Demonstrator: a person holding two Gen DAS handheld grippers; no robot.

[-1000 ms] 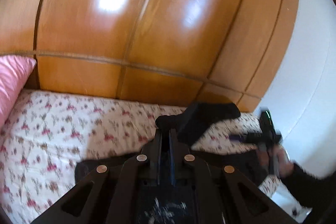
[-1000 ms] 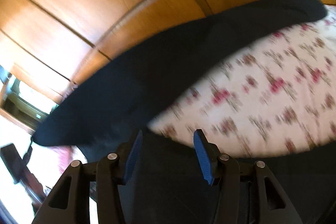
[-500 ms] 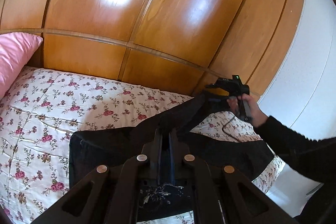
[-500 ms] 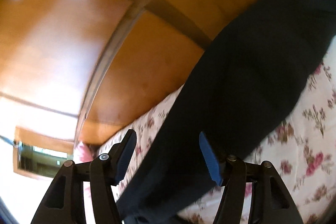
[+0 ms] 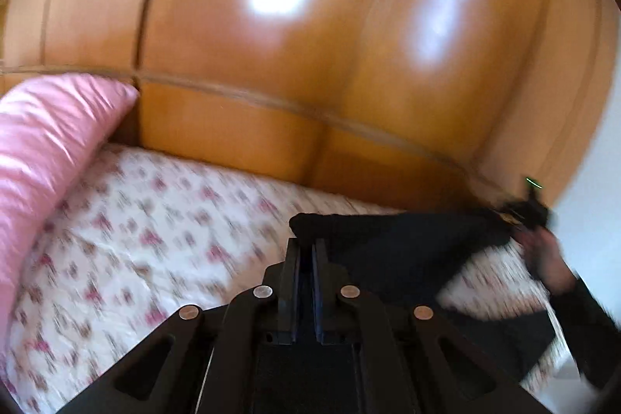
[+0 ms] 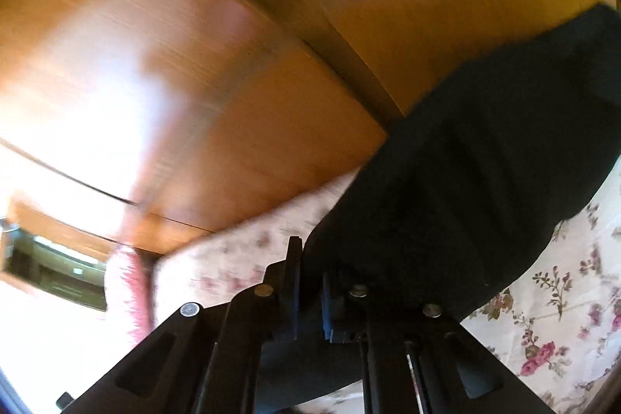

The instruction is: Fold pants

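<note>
The black pants (image 5: 403, 243) hang stretched between my two grippers above the floral bed sheet (image 5: 155, 251). My left gripper (image 5: 306, 243) is shut on one end of the pants. In the right wrist view my right gripper (image 6: 308, 258) is shut on the other end of the pants (image 6: 485, 158), and the cloth drapes away to the upper right. The right gripper (image 5: 526, 210) and the hand holding it also show at the far right of the left wrist view. Both views are blurred.
A pink pillow (image 5: 42, 150) lies at the left end of the bed. A glossy wooden panelled wall (image 5: 310, 57) runs along the far side of the bed. A white wall (image 5: 597, 181) stands at the right.
My right gripper was open around the pants and has shut on them. Both grippers have moved, and the pants now hang taut between them, lifted off the sheet.
</note>
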